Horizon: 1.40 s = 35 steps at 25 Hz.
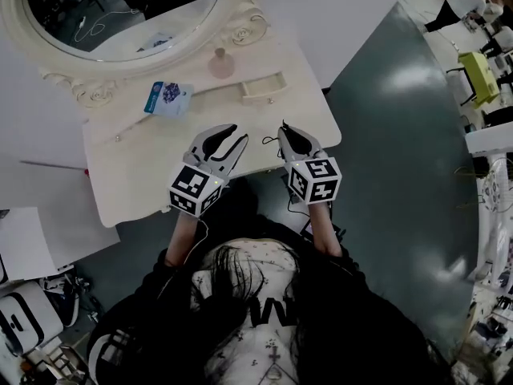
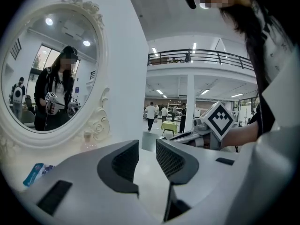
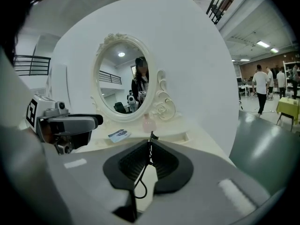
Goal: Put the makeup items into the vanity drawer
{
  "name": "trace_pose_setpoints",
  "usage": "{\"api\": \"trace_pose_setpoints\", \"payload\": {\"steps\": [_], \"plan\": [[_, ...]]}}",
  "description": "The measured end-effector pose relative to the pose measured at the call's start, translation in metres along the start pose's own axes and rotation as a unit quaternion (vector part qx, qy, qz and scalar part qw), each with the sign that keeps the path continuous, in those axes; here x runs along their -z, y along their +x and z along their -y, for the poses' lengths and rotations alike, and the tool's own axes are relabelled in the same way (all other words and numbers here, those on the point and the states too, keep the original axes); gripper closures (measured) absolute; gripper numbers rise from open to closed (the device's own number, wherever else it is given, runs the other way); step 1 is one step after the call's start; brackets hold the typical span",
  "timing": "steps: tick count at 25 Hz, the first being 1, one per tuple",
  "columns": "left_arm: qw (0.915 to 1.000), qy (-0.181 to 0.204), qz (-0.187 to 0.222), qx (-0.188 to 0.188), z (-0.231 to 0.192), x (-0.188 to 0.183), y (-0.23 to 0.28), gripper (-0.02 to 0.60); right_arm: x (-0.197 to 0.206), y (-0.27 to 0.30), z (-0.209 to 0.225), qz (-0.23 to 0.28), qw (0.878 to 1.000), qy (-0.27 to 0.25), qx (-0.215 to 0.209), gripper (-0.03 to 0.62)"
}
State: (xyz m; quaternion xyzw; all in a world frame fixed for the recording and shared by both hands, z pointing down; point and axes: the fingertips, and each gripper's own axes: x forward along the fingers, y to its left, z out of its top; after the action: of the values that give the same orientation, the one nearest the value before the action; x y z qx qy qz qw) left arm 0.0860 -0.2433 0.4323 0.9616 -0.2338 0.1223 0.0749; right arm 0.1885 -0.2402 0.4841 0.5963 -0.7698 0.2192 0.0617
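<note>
Grippers hang side by side over the near edge of the cream vanity tabletop (image 1: pixel 136 175), in the middle of the head view. The left gripper (image 1: pixel 237 132) has its jaws spread, with only bare tabletop showing between the dark pads (image 2: pixel 126 162). The right gripper (image 1: pixel 284 127) has its jaws pressed together; a thin black cord (image 3: pixel 140 175) runs down the seam between them and loops below, and I cannot tell whether it belongs to the gripper. Neither gripper touches a makeup item.

A blue packet (image 1: pixel 168 99) lies flat above and left of the left gripper, well apart from it. A pale pink bottle (image 1: pixel 221 63) stands upright higher in the frame, just below the oval mirror (image 1: pixel 120 10) that fills the upper left. A low drawer (image 1: pixel 261 87) with a small knob on its front sits to the right of the bottle, near the tabletop's far edge. In the right gripper view the bottle stands straight beyond the closed jaw tips, with the packet to its left. The person's dark sleeves and hair fill the bottom of the head view.
</note>
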Motion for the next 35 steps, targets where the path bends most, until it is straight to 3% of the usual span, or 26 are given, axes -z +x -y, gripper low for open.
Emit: {"api": "trace_pose_setpoints", "payload": {"steps": [7, 16, 24, 29, 35], "plan": [[0.9999, -0.005, -0.003, 0.015, -0.043, -0.001, 0.016, 0.466, -0.002, 0.057, 0.022, -0.039, 0.999, -0.014, 0.019, 0.562], [0.9992, -0.011, -0.001, 0.040, -0.074, -0.001, 0.025, 0.466, 0.006, 0.118, 0.055, -0.090, 0.994, 0.024, 0.050, 0.562], [0.9989, -0.020, 0.002, 0.043, -0.081, -0.001, 0.031, 0.466, -0.004, 0.149, 0.079, -0.099, 0.993, -0.027, 0.063, 0.562], [0.9993, -0.034, 0.000, 0.017, -0.092, 0.002, 0.029, 0.466, -0.008, 0.172, 0.077, -0.121, 0.990, -0.066, 0.031, 0.562], [0.9984, -0.050, 0.001, -0.026, -0.106, 0.004, 0.027, 0.466, 0.031, 0.196, 0.074, -0.222, 0.966, -0.130, -0.016, 0.562]]}}
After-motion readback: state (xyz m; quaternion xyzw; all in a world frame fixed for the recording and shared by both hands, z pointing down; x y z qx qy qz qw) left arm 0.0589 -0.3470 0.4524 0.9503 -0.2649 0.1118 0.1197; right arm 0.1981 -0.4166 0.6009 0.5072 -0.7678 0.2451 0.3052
